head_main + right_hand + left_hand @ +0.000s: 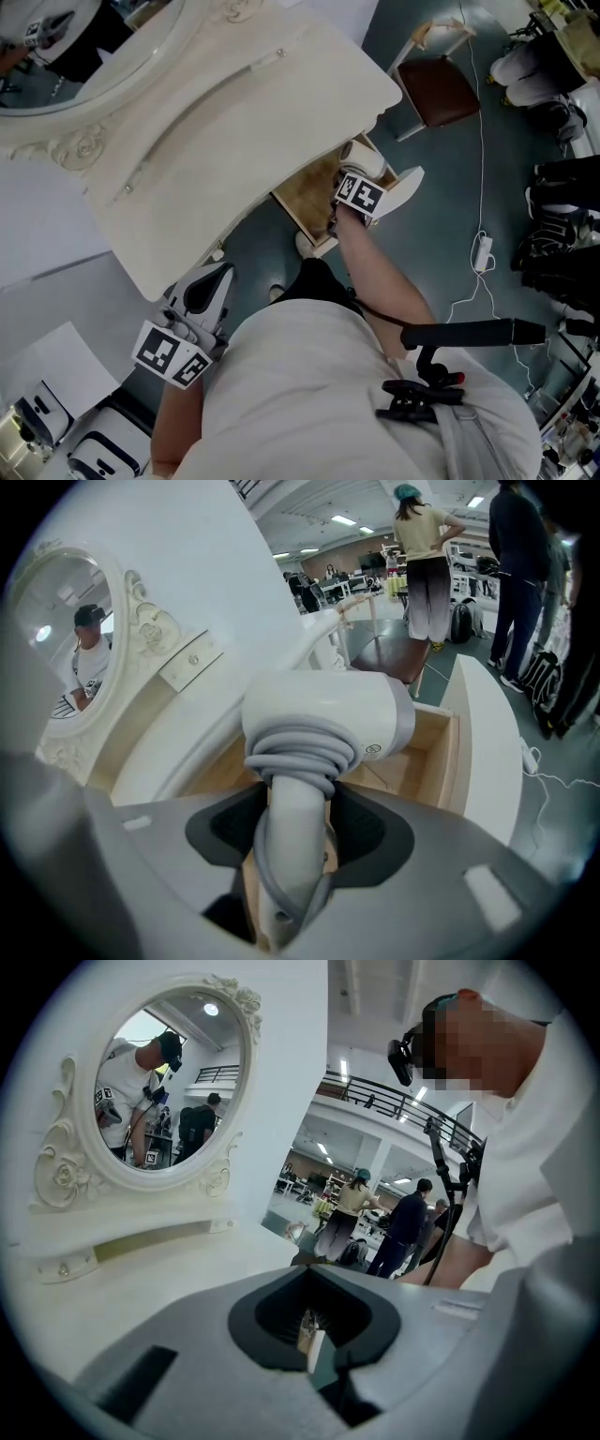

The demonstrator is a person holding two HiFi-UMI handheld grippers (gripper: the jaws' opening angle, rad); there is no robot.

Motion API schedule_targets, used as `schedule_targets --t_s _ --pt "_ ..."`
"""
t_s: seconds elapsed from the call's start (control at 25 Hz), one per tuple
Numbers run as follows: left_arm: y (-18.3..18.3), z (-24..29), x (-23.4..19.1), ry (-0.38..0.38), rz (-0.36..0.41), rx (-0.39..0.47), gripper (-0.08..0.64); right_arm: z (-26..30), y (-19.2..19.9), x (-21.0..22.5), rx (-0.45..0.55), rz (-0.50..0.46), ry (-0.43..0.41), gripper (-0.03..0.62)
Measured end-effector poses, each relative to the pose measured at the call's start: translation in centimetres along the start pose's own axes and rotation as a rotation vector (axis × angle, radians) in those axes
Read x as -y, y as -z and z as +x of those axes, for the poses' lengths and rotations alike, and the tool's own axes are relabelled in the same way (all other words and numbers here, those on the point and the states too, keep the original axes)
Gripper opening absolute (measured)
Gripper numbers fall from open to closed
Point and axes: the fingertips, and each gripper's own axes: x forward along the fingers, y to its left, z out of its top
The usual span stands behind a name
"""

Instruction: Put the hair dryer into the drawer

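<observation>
Drawer [403, 766] below; dryer [319, 714] in right gripper [295, 832]

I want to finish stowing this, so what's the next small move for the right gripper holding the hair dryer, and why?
Probably lower the right gripper a little: its jaws clamp the hair dryer by the handle, and the body hangs over the open drawer, apparently not yet resting inside.

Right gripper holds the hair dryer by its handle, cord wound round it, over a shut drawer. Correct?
No: the drawer is open, its wooden inside showing in the right gripper view. Otherwise right: the right gripper holds the hair dryer by its handle, cord wound round.
</observation>
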Motion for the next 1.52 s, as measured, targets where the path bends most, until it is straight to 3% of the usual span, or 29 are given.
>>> schedule_targets --t_s 0.52,1.12,1.52 --pt "0.8 -0.7 0.2 -0.057 -0.019 -0.001 -0.002 3.1 1.3 0.5 -0.123 -0.058 0.068 0.212" --pt "1.3 -0.8 -0.4 -0.121 -0.045 -0.006 -0.002 5.7 1.4 0.1 -0.189 -0.127 0.098 0.215" --pt "1.3 -1.0 -0.5 -0.126 -0.057 0.009 -0.002 5.9 1.7 0.2 -0.198 -0.078 0.058 0.243"
